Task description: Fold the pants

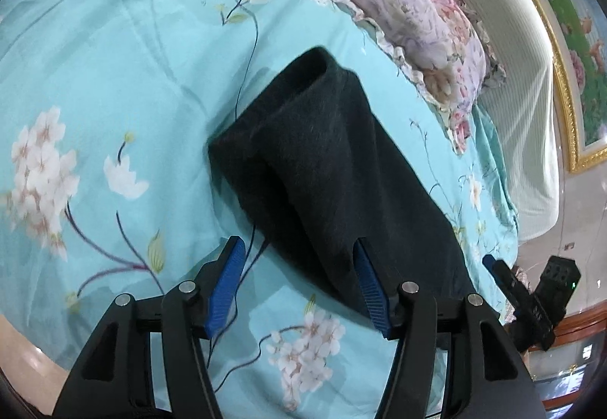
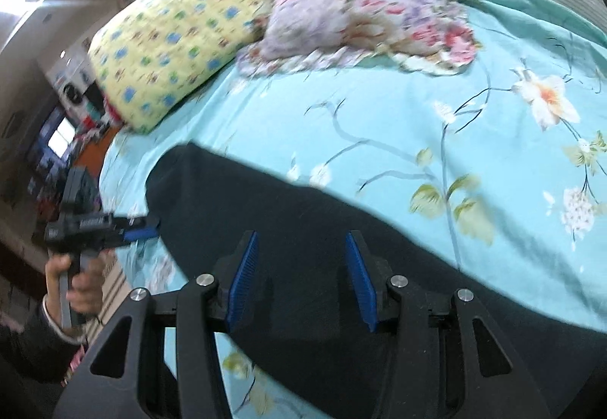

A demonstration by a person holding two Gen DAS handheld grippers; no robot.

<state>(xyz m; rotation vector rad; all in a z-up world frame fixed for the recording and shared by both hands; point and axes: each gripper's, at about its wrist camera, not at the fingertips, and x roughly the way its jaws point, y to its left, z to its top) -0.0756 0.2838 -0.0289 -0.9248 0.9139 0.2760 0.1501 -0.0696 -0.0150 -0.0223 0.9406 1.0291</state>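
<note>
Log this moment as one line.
left gripper: open, at pants edge | right gripper: open, over pants | bed

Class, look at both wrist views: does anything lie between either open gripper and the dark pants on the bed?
Nothing visible does. The left gripper and the right gripper both hang open directly over the dark pants, with only bare bedsheet around. The floral pillow and yellow pillow lie well beyond.

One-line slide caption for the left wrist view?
Open left hand-held gripper at the edge of dark pants on a floral turquoise bedsheet.
</note>
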